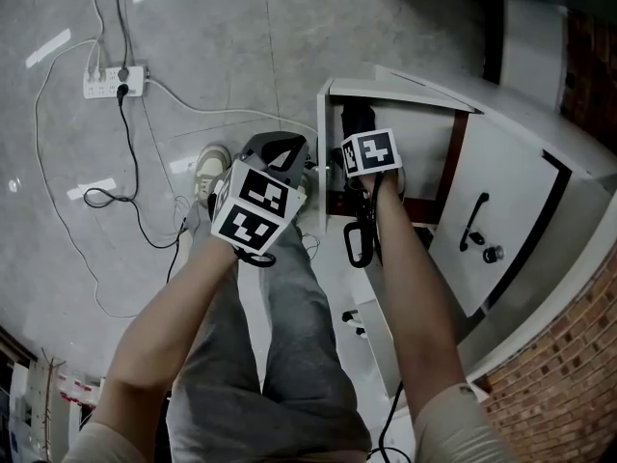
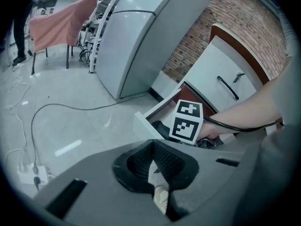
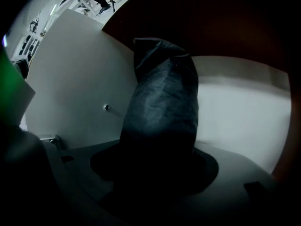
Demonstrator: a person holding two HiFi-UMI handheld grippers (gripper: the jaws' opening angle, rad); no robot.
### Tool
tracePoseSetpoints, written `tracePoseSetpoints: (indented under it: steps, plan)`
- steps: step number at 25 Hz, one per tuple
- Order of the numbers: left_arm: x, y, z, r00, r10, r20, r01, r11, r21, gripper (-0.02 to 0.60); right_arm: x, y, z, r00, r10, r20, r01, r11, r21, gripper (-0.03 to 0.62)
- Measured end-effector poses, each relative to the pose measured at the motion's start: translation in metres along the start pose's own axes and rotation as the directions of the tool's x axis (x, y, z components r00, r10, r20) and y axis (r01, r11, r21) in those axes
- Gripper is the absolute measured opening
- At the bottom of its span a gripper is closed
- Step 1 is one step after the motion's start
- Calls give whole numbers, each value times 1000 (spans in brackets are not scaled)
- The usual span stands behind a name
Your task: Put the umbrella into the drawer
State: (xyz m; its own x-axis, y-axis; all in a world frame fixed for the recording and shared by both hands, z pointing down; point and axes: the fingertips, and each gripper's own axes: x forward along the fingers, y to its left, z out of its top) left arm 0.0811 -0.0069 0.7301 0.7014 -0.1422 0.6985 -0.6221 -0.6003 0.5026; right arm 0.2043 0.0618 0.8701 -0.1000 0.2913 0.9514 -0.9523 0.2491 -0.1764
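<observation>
Right gripper view: a folded black fabric umbrella (image 3: 162, 107) lies inside the white drawer (image 3: 70, 79), between the wide-apart jaws of the right tool (image 3: 157, 166), which seem not to pinch it. The left tool (image 2: 151, 145), closed and empty, hangs left of the drawer.

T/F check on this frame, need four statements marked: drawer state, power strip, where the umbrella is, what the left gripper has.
1. The drawer is open. True.
2. A power strip with cables plugged in lies on the floor. True.
3. The umbrella lies on the floor. False: it stands between the jaws of the right gripper, which reaches down into the drawer.
4. The left gripper holds the umbrella. False: its jaws are together with nothing between them, and it is outside the drawer.
</observation>
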Motion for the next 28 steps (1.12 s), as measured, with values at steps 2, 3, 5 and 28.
tracePoseSetpoints:
  steps: [2,3,5,28]
  plan:
    - [1,1,-1,1000,0,-9,0,1000,-3,8,-1,0,1,1000,-14,13,14,1000,6,275]
    - [0,2,-3,1000,3,-21,-3,1000,-1,8,-1,0,1,1000,-20,18,19,1000,11,275]
    - [-1,5,-7,999,11,-42,-11,1000,3,8,-1,1,1,999,-32,28,32,999,15,275]
    - [-113,-21,103,997,77,27,-79,993,86,8,-211,20,24,927,-79,368,35,992,123,187]
